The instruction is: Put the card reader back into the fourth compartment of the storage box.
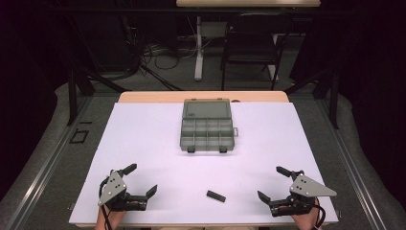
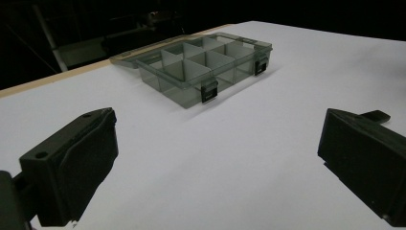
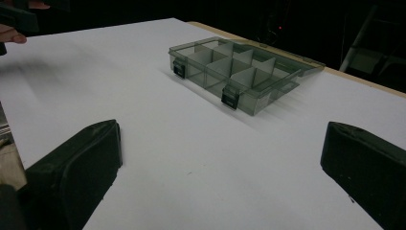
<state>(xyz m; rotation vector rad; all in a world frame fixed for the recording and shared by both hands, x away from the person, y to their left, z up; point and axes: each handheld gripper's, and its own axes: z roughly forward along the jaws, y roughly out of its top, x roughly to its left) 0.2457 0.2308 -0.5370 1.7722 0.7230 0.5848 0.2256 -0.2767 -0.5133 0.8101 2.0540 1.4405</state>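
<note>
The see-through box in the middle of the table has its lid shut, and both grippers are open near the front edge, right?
Not quite: the box has its lid open, folded back flat behind the compartments, as the high view shows. The left gripper and right gripper are indeed open near the front edge.

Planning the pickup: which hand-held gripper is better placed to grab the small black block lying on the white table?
Right, marginally. The small black block lies slightly nearer the right hand-held gripper than the left hand-held gripper. Both stand open, empty, with bare white table between.
</note>
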